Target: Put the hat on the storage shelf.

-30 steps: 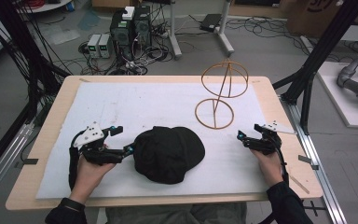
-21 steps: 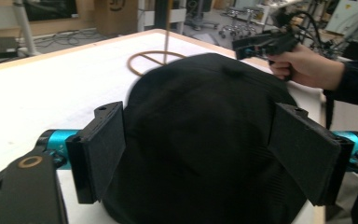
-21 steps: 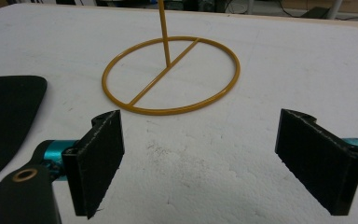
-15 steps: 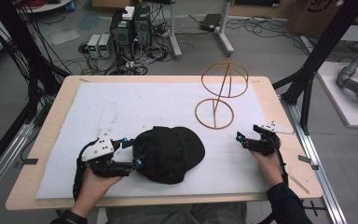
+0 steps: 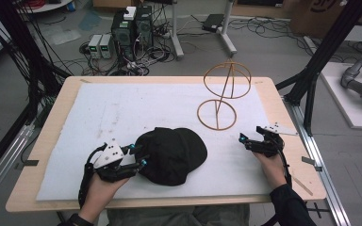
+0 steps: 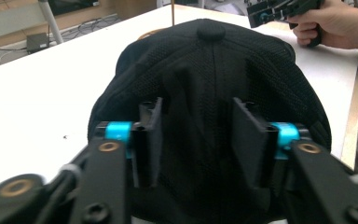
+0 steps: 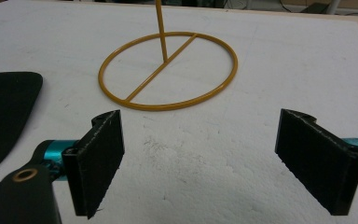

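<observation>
A black cap (image 5: pixel 172 153) lies on the white mat near the table's front. From the cap's left, my left gripper (image 5: pixel 138 155) has its two pads on either side of the cap's rear. In the left gripper view the jaws have just been closing, and the pads (image 6: pixel 151 133) squeeze a ridge of the cap's fabric (image 6: pixel 205 70) between them. My right gripper (image 5: pixel 242 139) rests on the mat to the cap's right, jaws wide open and with nothing between them (image 7: pixel 198 154). It points at a gold wire stand (image 5: pixel 225 89), whose base ring (image 7: pixel 168 106) lies just ahead.
The white mat (image 5: pixel 122 108) covers most of the wooden table (image 5: pixel 66 94). The cap's brim (image 7: pixel 4 107) shows at the left of the right gripper view. The right hand and its gripper (image 6: pixel 265 14) show beyond the cap. Computers and cables sit on the floor behind the table.
The left gripper slid right, up to the cap's rear, and its jaws narrowed around the fabric. The right gripper stayed put.
</observation>
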Motion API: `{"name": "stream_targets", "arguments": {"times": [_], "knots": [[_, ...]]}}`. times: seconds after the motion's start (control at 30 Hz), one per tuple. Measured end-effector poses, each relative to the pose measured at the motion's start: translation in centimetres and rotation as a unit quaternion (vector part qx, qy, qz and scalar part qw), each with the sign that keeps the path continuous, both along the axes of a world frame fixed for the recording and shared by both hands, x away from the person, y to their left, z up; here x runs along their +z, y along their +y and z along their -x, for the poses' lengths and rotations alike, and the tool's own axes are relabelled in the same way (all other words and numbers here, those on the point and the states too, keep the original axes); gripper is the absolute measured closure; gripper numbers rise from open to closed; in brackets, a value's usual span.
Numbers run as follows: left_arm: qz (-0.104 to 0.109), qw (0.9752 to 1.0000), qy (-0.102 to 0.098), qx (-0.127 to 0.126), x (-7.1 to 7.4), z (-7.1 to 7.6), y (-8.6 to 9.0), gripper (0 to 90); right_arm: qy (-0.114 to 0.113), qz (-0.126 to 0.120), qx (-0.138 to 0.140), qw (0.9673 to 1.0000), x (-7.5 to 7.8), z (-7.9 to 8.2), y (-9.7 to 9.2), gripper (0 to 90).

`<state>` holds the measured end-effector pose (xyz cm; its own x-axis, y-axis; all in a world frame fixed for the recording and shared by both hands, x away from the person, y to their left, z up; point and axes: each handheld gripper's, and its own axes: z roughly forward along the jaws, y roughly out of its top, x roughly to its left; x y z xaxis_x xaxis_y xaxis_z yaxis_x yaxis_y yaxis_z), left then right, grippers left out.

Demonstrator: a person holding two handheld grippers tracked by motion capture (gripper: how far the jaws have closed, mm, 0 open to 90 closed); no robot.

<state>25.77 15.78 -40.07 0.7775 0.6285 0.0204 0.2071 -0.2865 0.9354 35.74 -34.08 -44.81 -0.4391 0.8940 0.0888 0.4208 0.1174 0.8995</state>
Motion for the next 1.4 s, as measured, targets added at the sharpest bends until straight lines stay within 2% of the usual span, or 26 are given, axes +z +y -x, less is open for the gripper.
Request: {"name": "stream_targets", "arguments": {"times": [0.17,0.3,0.33,0.57,0.67,0.73,0.8,0.97,1.07,1.17,1.2,1.23,1.3,1.33,1.4], "knots": [[-0.002,1.0000,0.000,-0.001,0.0,-0.1,-0.1,74.6,0.001,0.000,-0.001,1.0000,0.0,0.0,0.0,14.9],[0.012,0.9999,0.000,0.000,0.2,-0.1,0.1,86.7,0.002,0.001,0.000,1.0000,-0.1,0.0,0.0,14.9],[0.014,0.9999,0.002,0.000,0.2,-0.1,0.1,87.3,0.003,0.000,0.000,1.0000,-0.1,0.0,0.0,14.9],[0.027,0.9996,0.002,-0.002,0.4,-0.2,0.2,88.3,0.002,0.001,-0.001,1.0000,-0.1,0.0,0.0,14.9],[0.022,0.9997,-0.005,0.002,0.1,-0.1,0.2,87.8,0.004,0.000,-0.001,1.0000,-0.1,0.0,0.0,14.9],[0.022,0.9997,-0.008,0.007,0.0,0.0,0.0,81.0,0.004,0.001,0.000,1.0000,-0.1,0.0,0.0,14.9],[0.024,0.9997,-0.002,0.006,0.1,0.0,-0.2,65.4,0.004,0.002,0.001,1.0000,-0.1,0.0,0.0,14.9],[0.018,0.9997,-0.008,0.015,0.2,0.1,-0.6,58.1,0.003,0.002,0.001,1.0000,-0.2,0.0,0.0,14.9],[0.005,0.9997,-0.010,0.022,0.0,-0.1,-0.8,56.6,0.004,0.002,0.001,1.0000,-0.2,0.0,0.0,14.9],[0.003,0.9998,-0.004,0.021,-0.2,-0.3,-1.0,57.9,0.004,0.003,0.002,1.0000,-0.2,-0.1,0.0,14.9],[-0.003,0.9998,-0.004,0.018,-0.3,-0.4,-1.1,63.2,0.006,0.003,0.003,1.0000,-0.2,0.0,0.0,14.9],[-0.007,0.9999,-0.003,0.014,-0.3,-0.4,-1.2,63.2,0.006,0.003,0.003,1.0000,-0.2,0.0,0.0,14.9],[-0.014,0.9998,-0.003,0.012,-0.4,-0.5,-1.5,75.4,0.005,0.003,0.003,1.0000,-0.2,0.0,0.1,14.9],[-0.015,0.9998,-0.002,0.011,-0.4,-0.6,-1.5,75.4,0.005,0.003,0.002,1.0000,-0.2,0.0,0.1,15.0],[-0.009,0.9999,0.004,0.010,-0.5,-0.7,-1.4,84.0,0.005,0.003,0.003,1.0000,-0.2,-0.1,0.0,14.9]]}}
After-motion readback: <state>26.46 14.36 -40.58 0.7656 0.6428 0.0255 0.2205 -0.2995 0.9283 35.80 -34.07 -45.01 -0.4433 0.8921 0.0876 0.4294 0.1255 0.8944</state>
